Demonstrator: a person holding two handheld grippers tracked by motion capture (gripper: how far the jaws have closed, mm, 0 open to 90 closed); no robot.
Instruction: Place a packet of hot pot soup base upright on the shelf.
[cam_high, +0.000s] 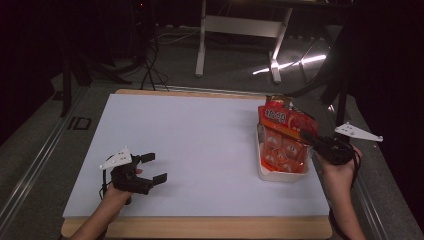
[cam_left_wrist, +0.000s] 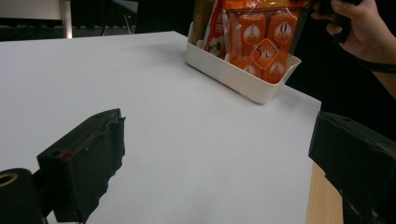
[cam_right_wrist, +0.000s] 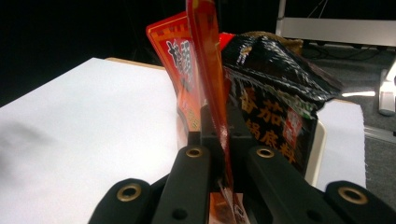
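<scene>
At three o'clock on the white counter (cam_high: 200, 145), right gripper (cam_high: 311, 137) with jaws clamped on the edge of an orange snack packet (cam_high: 285, 135), standing in a white tray (cam_high: 280, 175) beside a black pouch (cam_right_wrist: 275, 102). Down at seven o'clock, left gripper (cam_high: 152, 169) low over the counter, jaws wide apart, holding nothing.

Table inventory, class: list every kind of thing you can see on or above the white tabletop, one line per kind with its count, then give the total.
Grippers: 2, the left gripper and the right gripper
White tray: 1
Orange clear-windowed snack packet: 1
Dark printed packet: 1
Other red-orange packet behind: at least 1
Total: at least 6
</scene>
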